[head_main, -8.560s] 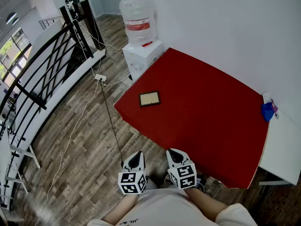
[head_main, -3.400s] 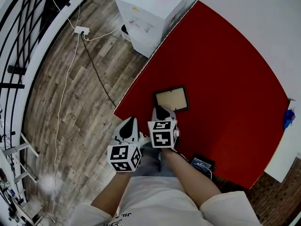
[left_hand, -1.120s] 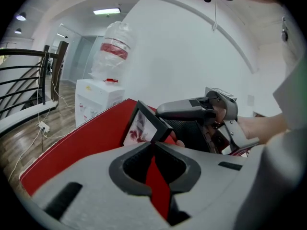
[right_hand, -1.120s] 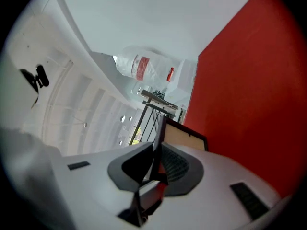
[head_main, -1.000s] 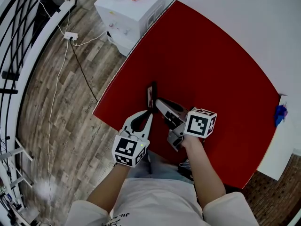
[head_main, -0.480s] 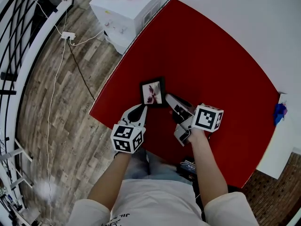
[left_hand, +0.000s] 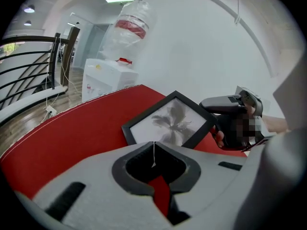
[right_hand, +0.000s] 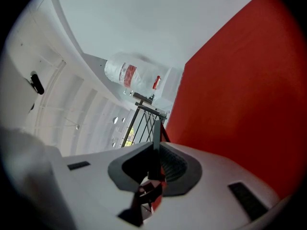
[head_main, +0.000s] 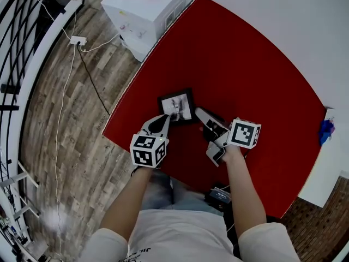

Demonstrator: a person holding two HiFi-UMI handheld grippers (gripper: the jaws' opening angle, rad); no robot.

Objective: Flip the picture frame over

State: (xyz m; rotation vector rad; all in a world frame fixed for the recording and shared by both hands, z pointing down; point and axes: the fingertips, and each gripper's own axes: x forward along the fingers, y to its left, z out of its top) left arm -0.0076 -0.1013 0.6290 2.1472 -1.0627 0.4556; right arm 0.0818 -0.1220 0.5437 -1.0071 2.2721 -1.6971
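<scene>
Picture frame [head_main: 177, 106] lies picture side up on red table [head_main: 245, 64], near its front edge
Right gripper [head_main: 199, 112] jaws clamped on the frame's right edge; left gripper [head_main: 164, 118] jaws together, empty, tips just beside the frame's near corner

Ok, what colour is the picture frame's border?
Black. The picture frame shows best in the left gripper view.
</scene>
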